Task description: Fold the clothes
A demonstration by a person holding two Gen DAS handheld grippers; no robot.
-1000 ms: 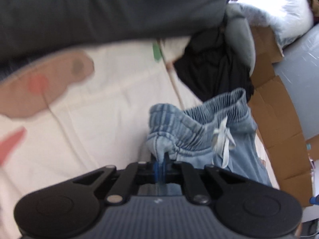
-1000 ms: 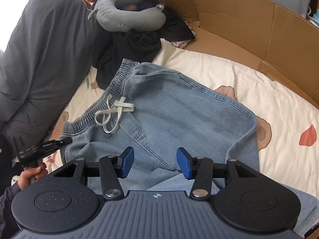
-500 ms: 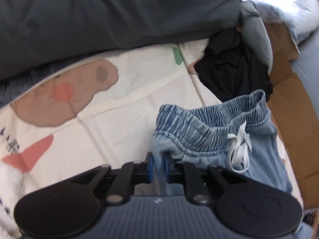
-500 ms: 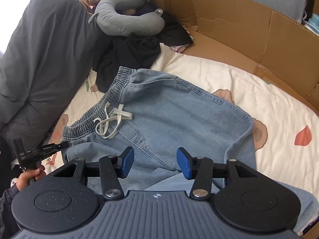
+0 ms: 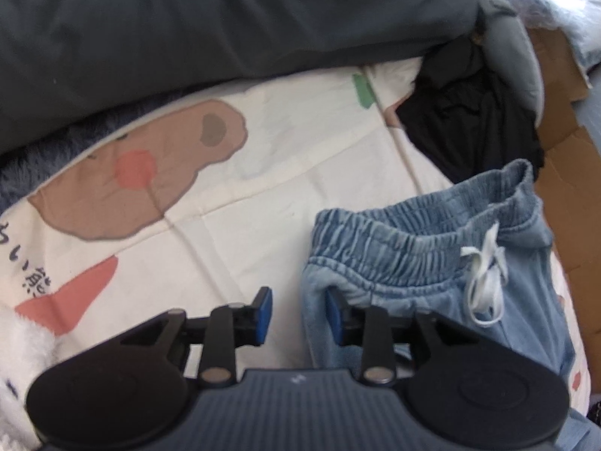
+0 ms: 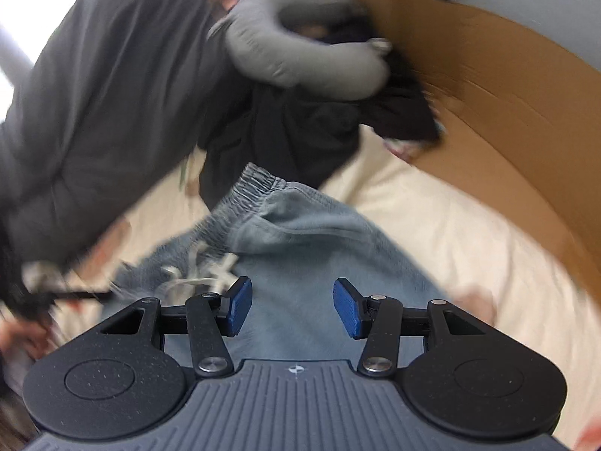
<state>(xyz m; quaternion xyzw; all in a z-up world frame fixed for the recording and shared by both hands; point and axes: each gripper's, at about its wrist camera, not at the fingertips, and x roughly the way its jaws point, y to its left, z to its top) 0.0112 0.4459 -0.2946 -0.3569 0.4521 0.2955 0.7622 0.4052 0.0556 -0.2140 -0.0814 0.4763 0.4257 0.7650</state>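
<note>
left tongs (image 5: 296, 315): wide open, holding nothing; the right blue pad is tucked against the corner fold of the waistband, the left pad is over bare sheet.
right tongs (image 6: 291, 310): wide open, empty, hovering above the denim; this view is smeared by motion.
denim shorts (image 5: 432, 263): light blue, lying on the bed with the gathered elastic waistband toward the pillow side; from the left wrist view they sit at the right of the sheet, from the right wrist view they fill the middle, just under the tongs.
drawstring (image 5: 484, 282): white, tied in a loose bow at the middle of the waistband, ends trailing down over the front of the shorts.
bed sheet (image 5: 285, 158): cream, printed with a brown animal shape with a pink cheek, a coral patch and a small green mark; a few dark written characters sit at the left edge, too cut off to read.
writing on the tongs: only a small embossed mark on each ribbed body, no readable brand.
person's hand (image 6: 22, 338): at the left edge of the right wrist view, blurred.
dark grey pillow (image 5: 225, 18): along the far side of the sheet.
black garment (image 5: 477, 120): heaped beyond the waistband, near the far corner of the bed.
grey neck pillow (image 6: 300, 49): resting on the black heap.
cardboard (image 6: 507, 120): standing along the bed's right edge.
</note>
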